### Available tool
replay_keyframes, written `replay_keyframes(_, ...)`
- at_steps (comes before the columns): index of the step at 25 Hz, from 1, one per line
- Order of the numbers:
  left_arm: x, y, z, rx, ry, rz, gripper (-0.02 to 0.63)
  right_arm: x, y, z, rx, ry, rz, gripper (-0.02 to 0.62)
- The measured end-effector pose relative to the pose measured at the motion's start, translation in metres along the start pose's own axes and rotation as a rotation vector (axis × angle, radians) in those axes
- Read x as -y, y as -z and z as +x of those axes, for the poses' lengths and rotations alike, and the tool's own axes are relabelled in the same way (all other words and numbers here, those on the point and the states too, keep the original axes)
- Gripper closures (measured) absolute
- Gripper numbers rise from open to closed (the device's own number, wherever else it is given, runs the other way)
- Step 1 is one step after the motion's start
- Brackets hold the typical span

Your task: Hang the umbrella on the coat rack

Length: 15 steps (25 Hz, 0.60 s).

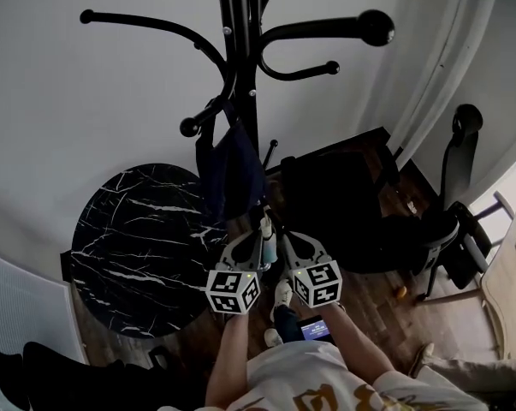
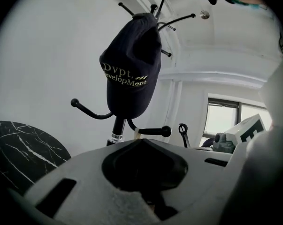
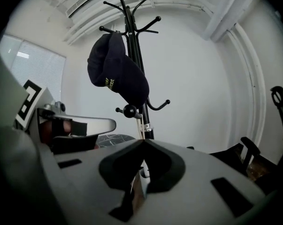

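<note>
My right gripper [image 3: 143, 142] is closed on something thin and pale that shows in the slit between its jaws. I take that to be part of the umbrella [image 1: 266, 228], which in the head view shows only as a small pale piece right where both grippers meet. My left gripper [image 2: 139, 140] has its jaws pressed together, tips touching, and I cannot make out anything caught between them. In the head view the left gripper [image 1: 256, 240] and the right gripper [image 1: 285, 240] sit side by side, both aimed at the foot of the coat rack [image 1: 240, 41], very near its pole. A pale cord [image 3: 141, 123] runs up beside the pole just under a low ball-tipped hook [image 3: 129, 110], but I cannot tell whether it is looped over that hook. A dark cap [image 3: 118, 71] already hangs from a higher arm, and several other arms stand bare. To the left of the pole is a round black marble desk [image 1: 138, 247]. As I judge it, the carrying is done and the umbrella is at the rack, but it is not visibly hung. What is left is to settle it on a free hook and let go.
</note>
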State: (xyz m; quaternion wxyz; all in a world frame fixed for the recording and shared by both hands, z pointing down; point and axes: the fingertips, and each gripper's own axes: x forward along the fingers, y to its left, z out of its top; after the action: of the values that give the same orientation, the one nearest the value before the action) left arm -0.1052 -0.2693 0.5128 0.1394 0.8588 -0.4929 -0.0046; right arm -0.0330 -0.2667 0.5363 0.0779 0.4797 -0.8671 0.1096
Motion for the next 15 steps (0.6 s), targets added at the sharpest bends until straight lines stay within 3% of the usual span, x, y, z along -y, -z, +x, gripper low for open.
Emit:
replay_keyframes(6,0.004,-0.002,-0.020,0.021,-0.031,0.014,0.586,-0.020,-0.012,-0.029,0.014,-0.037,-0.103,0.584)
replay_keyframes(9,0.014,-0.002,-0.026,0.022,-0.040,0.057,0.586,-0.028,-0.018,-0.038,0.043,-0.068,-0.103,0.584)
replay_keyframes(15,0.028,-0.001,-0.041,0.038,-0.072,0.055,0.586,-0.033,-0.014,-0.055,0.043,-0.095,-0.099,0.584)
